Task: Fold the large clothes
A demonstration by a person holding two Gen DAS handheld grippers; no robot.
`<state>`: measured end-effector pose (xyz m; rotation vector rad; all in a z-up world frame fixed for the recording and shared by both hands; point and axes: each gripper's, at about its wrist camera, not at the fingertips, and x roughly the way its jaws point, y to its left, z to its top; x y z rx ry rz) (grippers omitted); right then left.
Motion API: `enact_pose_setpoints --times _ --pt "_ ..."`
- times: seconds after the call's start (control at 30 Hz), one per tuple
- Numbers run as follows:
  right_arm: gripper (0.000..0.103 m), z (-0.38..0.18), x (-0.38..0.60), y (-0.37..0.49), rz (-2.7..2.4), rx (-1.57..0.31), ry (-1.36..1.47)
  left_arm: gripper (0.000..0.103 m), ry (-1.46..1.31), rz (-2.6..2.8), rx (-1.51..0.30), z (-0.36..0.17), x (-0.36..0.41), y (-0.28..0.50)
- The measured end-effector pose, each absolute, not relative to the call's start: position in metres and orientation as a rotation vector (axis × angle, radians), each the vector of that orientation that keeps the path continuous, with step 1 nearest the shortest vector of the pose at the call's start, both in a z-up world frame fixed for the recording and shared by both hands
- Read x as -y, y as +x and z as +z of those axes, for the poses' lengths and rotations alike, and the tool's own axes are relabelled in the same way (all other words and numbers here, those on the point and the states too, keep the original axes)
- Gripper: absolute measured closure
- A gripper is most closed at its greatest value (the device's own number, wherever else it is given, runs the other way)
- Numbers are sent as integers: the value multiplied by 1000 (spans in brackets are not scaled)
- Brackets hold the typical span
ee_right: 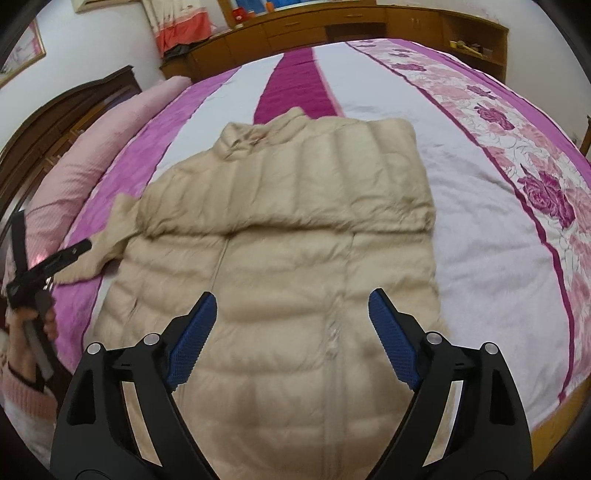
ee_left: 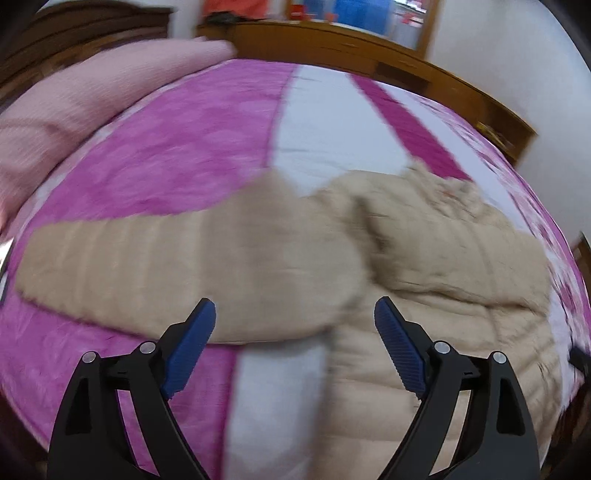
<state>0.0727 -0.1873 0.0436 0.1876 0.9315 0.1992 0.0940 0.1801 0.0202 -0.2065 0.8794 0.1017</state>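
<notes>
A beige quilted puffer jacket (ee_right: 288,266) lies flat on the bed, collar toward the far side, zipper facing up. Its right sleeve is folded across the chest. Its left sleeve (ee_left: 177,254) stretches out sideways over the pink bedspread. My left gripper (ee_left: 294,314) is open and empty, hovering just above where that sleeve joins the body; it also shows in the right wrist view (ee_right: 79,247) at the sleeve's edge. My right gripper (ee_right: 291,306) is open and empty above the jacket's lower front.
The bed (ee_right: 461,206) has a pink, white and magenta striped spread with a floral band on the right. A long pink pillow (ee_right: 74,177) lies along the left. Wooden cabinets (ee_right: 332,29) stand beyond the bed, a dark headboard (ee_right: 62,114) at left.
</notes>
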Motion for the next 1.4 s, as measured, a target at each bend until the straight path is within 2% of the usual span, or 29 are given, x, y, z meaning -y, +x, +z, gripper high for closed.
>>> enact_pose_setpoints --times 0.3,0.43,0.63,0.87,0.97,1.07,1.13,1.17,1.23,1.4 --pt "19 37 168 42 203 -1001 227 16 -373 370 -844 -13 -277 100" --pt "19 40 161 36 200 -1003 207 15 -385 432 -886 -36 -304 115" --pt "19 34 157 34 184 -1022 188 7 -352 436 -918 -58 -316 123" --pt "19 23 156 34 165 -1046 194 6 -360 432 -935 -63 -316 126" --pt "19 22 157 34 160 -1045 195 14 -352 444 -927 -63 -314 123" --pt "19 22 158 35 158 -1044 204 38 -349 440 -903 -61 -313 117" --pt "19 22 159 35 157 -1040 198 66 -361 400 -883 -58 -311 113" --pt "19 21 159 35 155 -1039 195 71 -371 373 -876 -56 -310 111" --pt "19 21 160 36 148 -1038 191 88 -371 342 -862 -52 -307 106" --pt "15 21 164 35 138 -1029 190 92 -362 312 -776 -24 -295 81"
